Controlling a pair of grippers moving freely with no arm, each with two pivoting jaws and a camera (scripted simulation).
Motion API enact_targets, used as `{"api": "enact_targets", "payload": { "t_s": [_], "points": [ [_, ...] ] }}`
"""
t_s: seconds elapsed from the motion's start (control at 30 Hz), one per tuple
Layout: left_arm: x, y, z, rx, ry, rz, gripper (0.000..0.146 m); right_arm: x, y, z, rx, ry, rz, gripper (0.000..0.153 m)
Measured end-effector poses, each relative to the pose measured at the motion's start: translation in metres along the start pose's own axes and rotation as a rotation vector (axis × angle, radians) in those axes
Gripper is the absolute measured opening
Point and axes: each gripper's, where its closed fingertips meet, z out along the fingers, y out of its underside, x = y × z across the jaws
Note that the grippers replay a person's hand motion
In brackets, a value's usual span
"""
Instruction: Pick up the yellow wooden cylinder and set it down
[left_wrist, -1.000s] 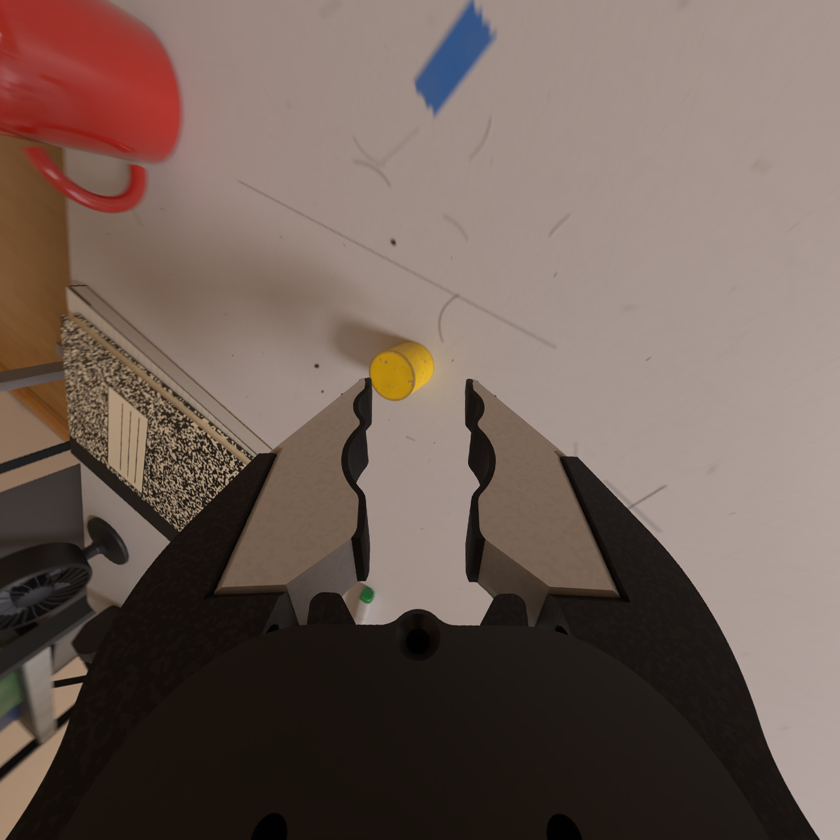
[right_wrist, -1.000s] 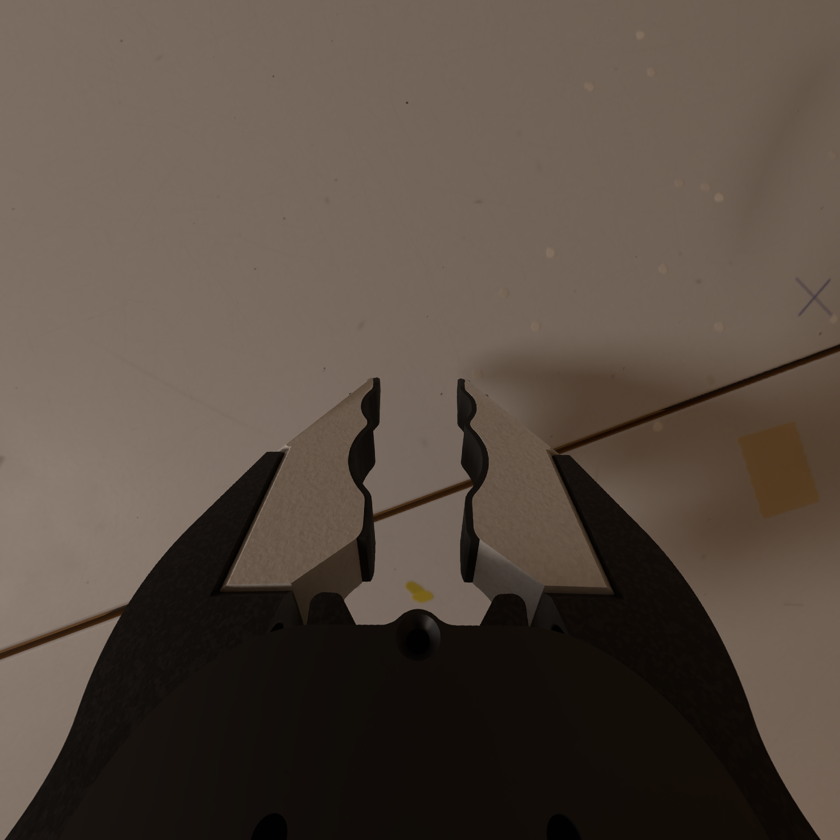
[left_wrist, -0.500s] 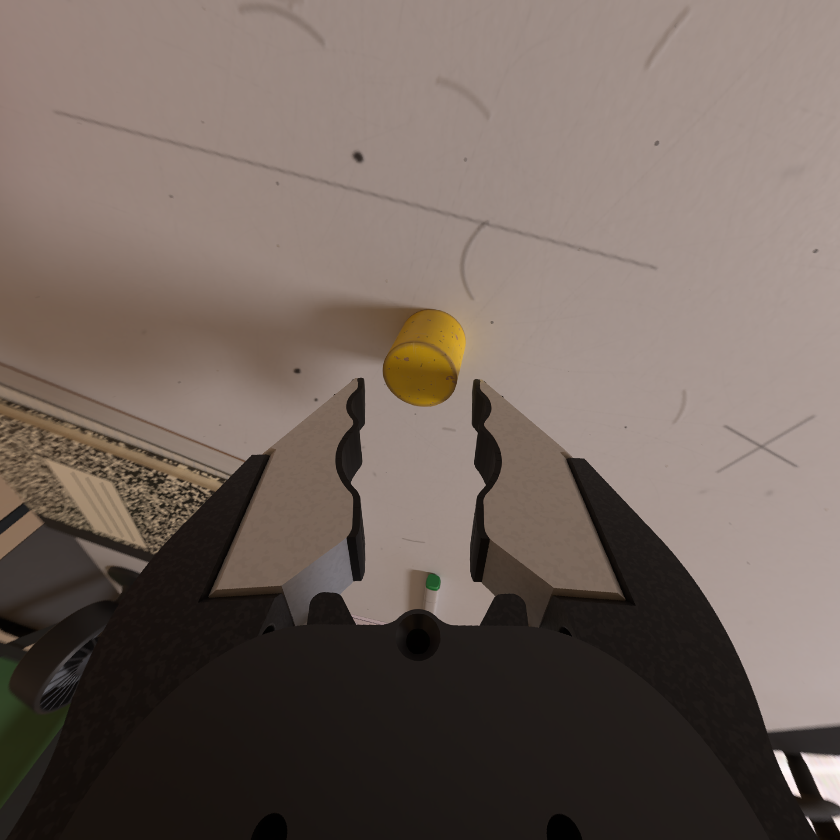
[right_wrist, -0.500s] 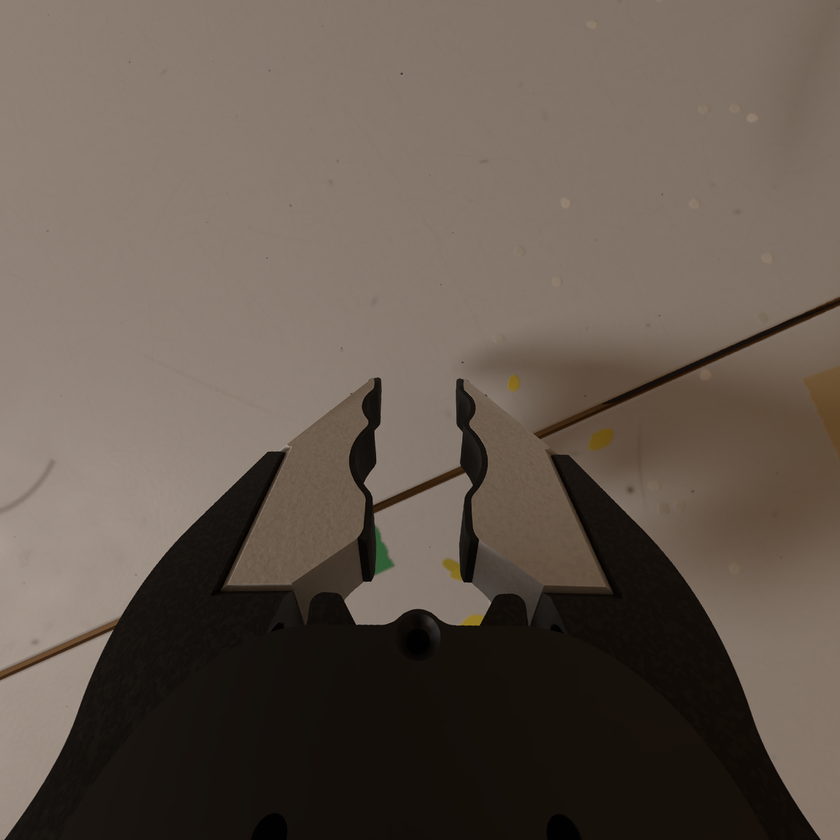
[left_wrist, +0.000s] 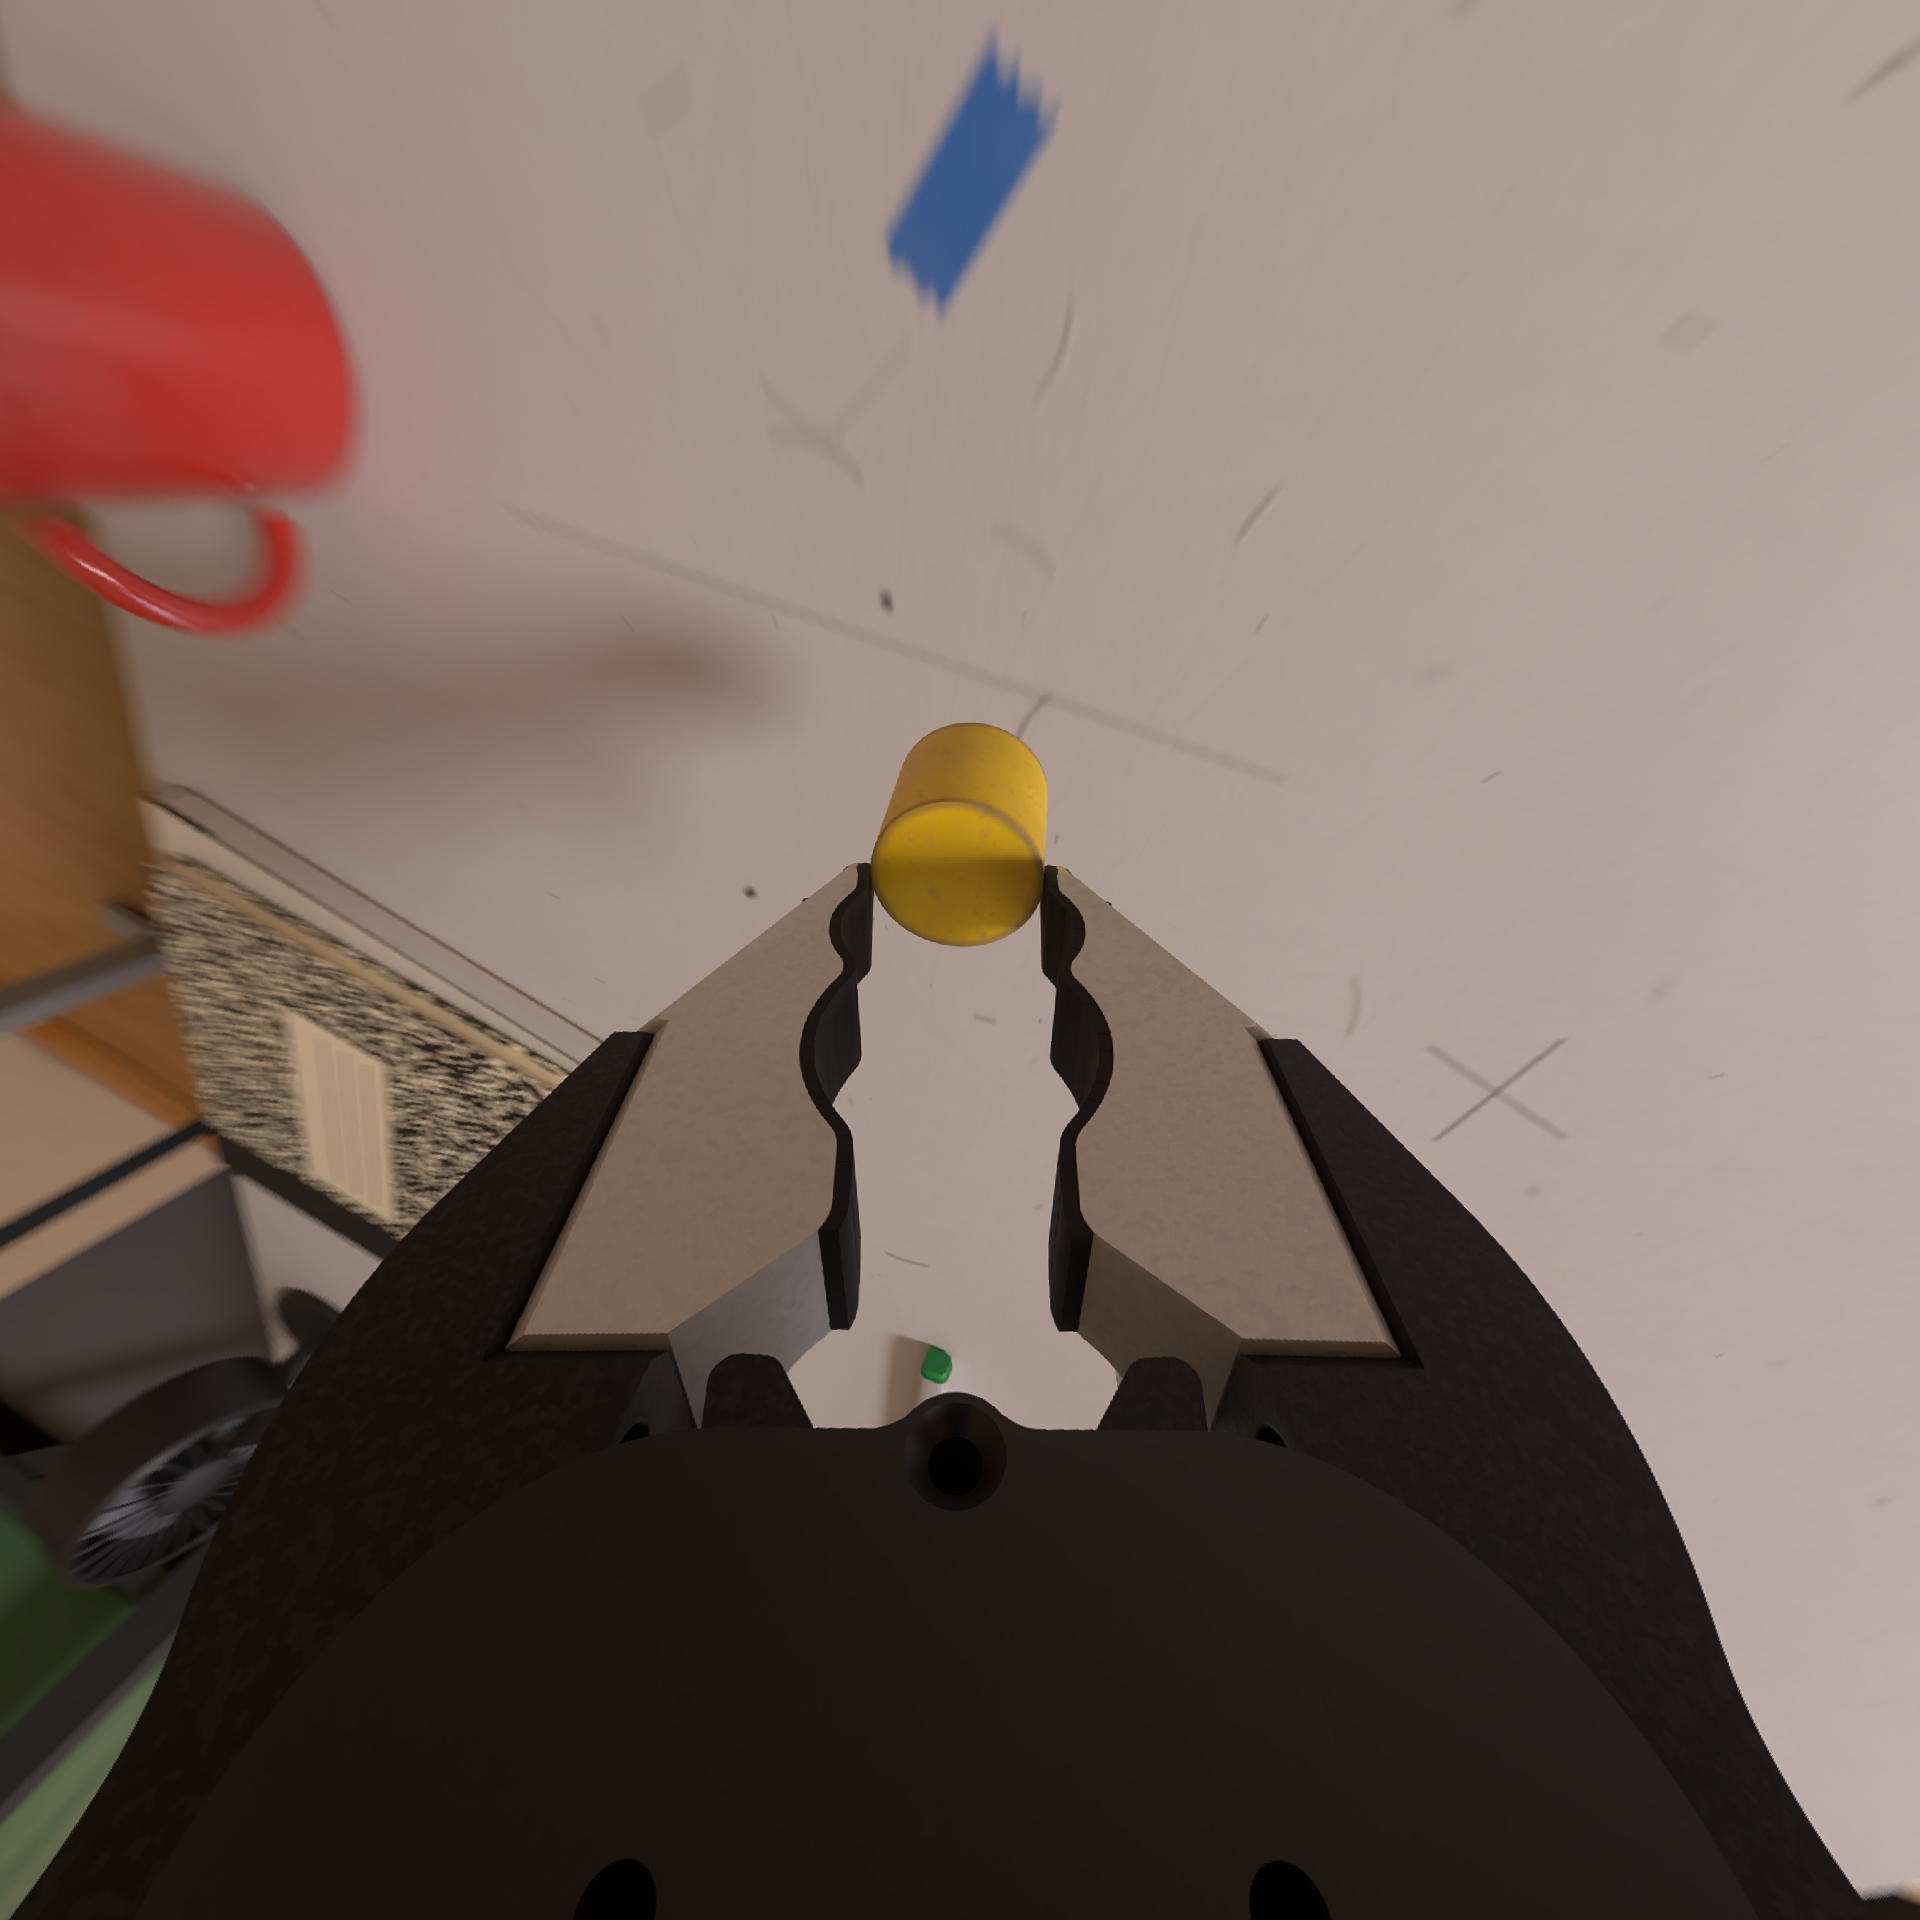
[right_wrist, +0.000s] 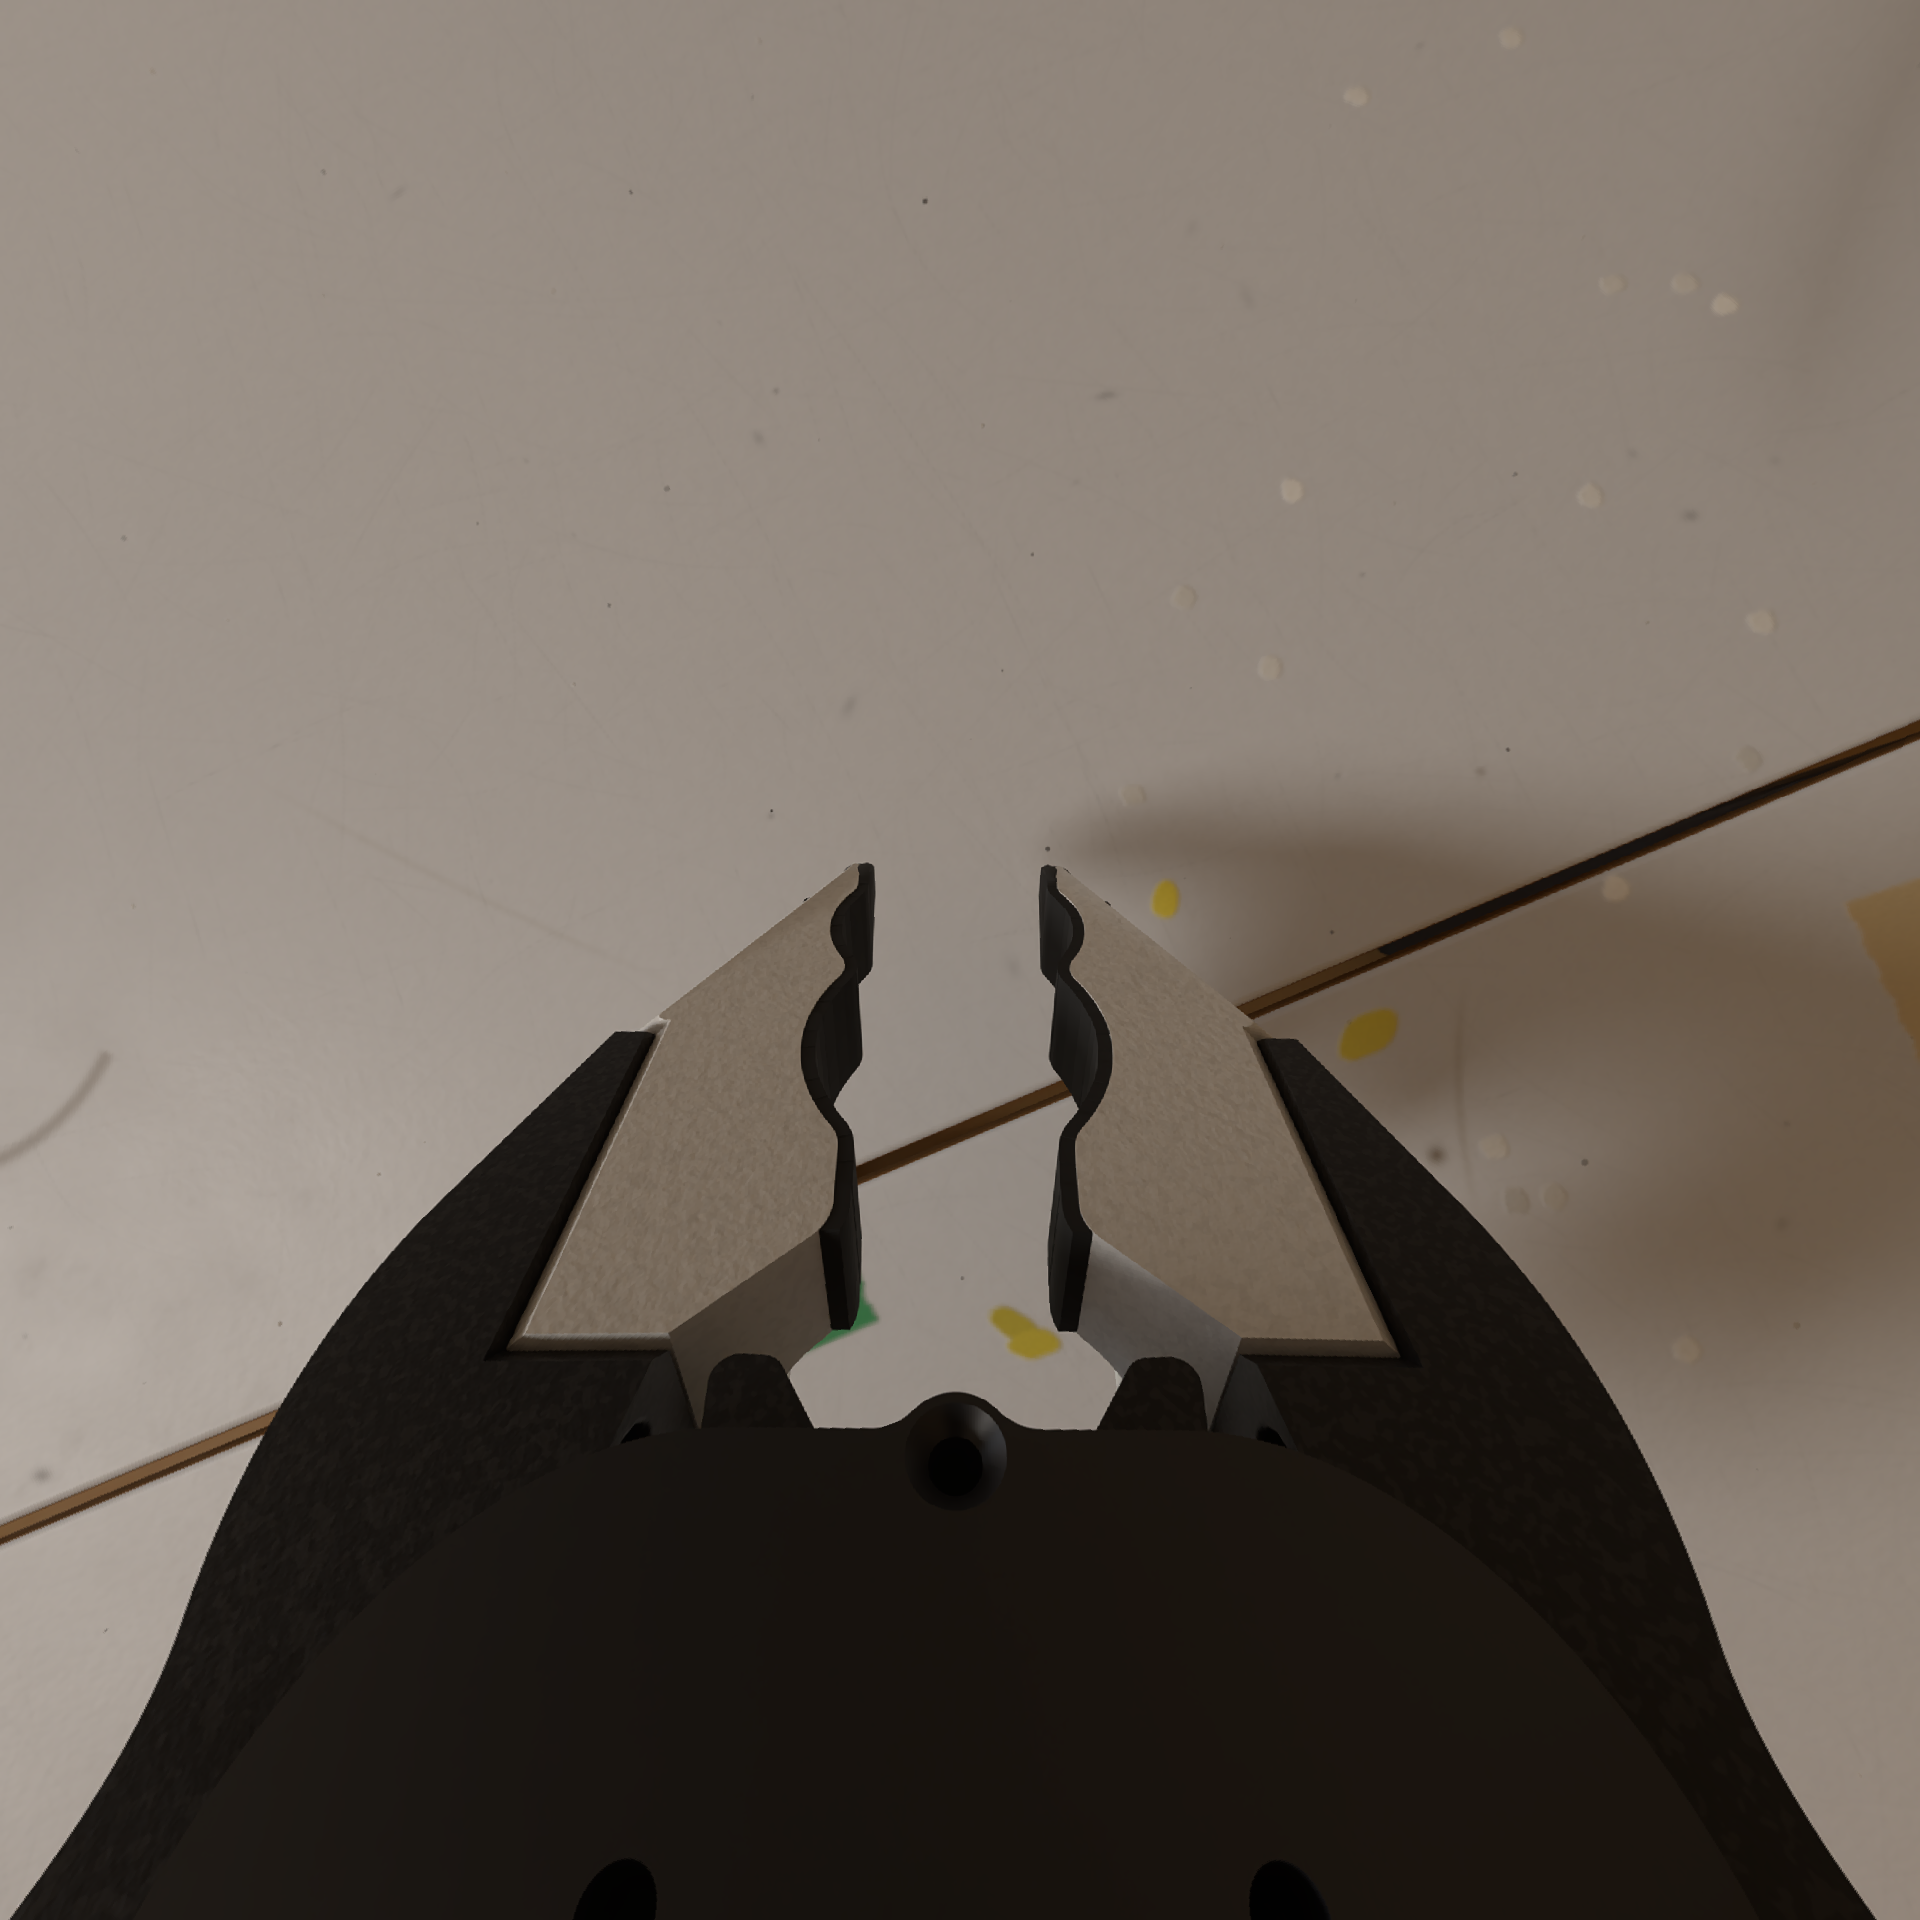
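centrally, the left gripper (left_wrist: 957, 883) pinches the yellow wooden cylinder (left_wrist: 961, 836) at its very fingertips, apparently lifted off the table (left_wrist: 1455, 468). lower slowly and level before releasing; the hold looks shallow. right gripper (right_wrist: 957, 883): spread, empty.

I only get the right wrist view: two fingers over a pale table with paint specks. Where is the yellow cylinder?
Observer: In the left wrist view, the yellow cylinder sits between the fingertips of the left gripper, touched on both sides.
Operator: Is anything else near it?
Observer: A red mug, blurred, at the upper left of that view.
Operator: Anything more?
Observer: A black-and-white speckled notebook lies to the left of the fingers.
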Motion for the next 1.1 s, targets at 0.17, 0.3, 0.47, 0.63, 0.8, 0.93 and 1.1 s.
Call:
{"api": "enact_targets", "payload": {
  "t_s": [0.17, 0.3, 0.47, 0.63, 0.8, 0.93, 1.1],
  "points": [
    [0.035, -0.085, -0.081, 0.18, -0.092, 0.127, 0.032, -0.001, -0.006, 0.0, 0.053, 0.003, -0.013, 0.031],
    [0.09, -0.161, -0.105, 0.268, -0.01, 0.282, 0.032, -0.008, -0.008, 0.001, 0.08, -0.002, -0.034, 0.031],
    [0.172, -0.238, -0.081, 0.279, 0.164, 0.495, 0.032, -0.014, -0.002, -0.005, 0.1, 0.008, -0.038, 0.031],
    [0.229, -0.303, -0.039, 0.28, 0.289, 0.633, 0.032, -0.016, 0.008, -0.01, 0.121, 0.019, -0.014, 0.029],
    [0.253, -0.352, -0.012, 0.263, 0.348, 0.682, 0.032, -0.02, 0.016, -0.014, 0.132, 0.027, -0.008, 0.028],
    [0.268, -0.377, -0.002, 0.242, 0.386, 0.713, 0.032, -0.023, 0.021, -0.017, 0.147, 0.033, 0.0, 0.028],
    [0.28, -0.388, 0.003, 0.181, 0.381, 0.758, 0.032, -0.027, 0.027, -0.022, 0.162, 0.04, 0.006, 0.028]
  ]
}}
